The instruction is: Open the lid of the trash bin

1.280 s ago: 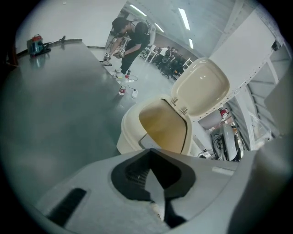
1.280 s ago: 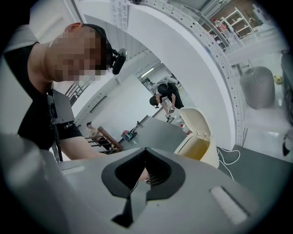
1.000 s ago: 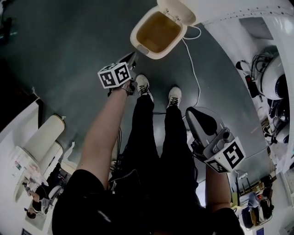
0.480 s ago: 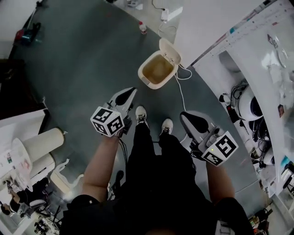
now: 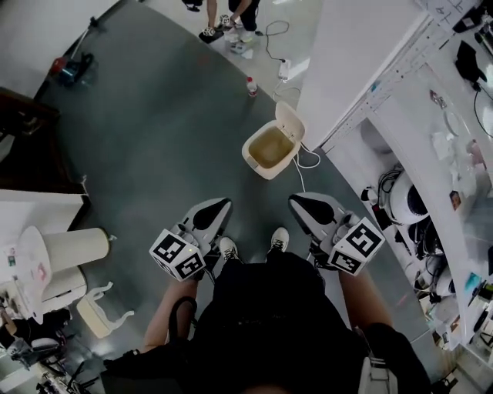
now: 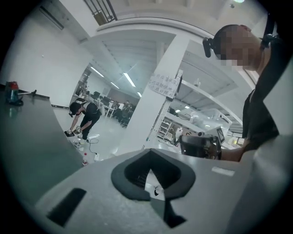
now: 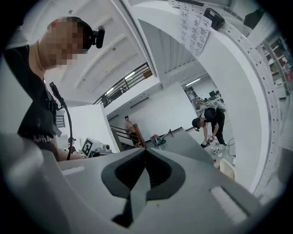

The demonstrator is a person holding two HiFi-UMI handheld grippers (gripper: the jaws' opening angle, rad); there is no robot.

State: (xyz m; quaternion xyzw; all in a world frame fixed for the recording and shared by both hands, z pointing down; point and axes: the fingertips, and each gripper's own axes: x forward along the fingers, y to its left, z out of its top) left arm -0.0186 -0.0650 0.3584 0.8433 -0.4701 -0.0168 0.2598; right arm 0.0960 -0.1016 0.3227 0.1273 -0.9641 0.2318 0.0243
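There is one trash bin (image 5: pixel 249 156) with one lid (image 5: pixel 290 121). Two grippers show: the left gripper (image 5: pixel 216 209) and the right gripper (image 5: pixel 303 205). They carry two marker cubes (image 5: pixel 177 255) (image 5: pixel 356 246), one on each. On the floor are two white shoes (image 5: pixel 228 248) (image 5: pixel 280 238) and one bottle (image 5: pixel 251 86).

Left gripper (image 5: pixel 219 206) has come off the trash bin (image 5: pixel 250 158). A second ago its tip was just beside the rim's 7 o'clock edge with my arm stretched out. Now it's pulled up in front of me, well apart from the bin, which lies at its 1 o'clock. Right gripper (image 5: pixel 302 202) has come up too, from my 4 o'clock to level beside the left. My head lifted: the bin looks smaller, and a bottle (image 5: pixel 251 86) plus other people's feet (image 5: pixel 223 23) came into view at 12 o'clock.
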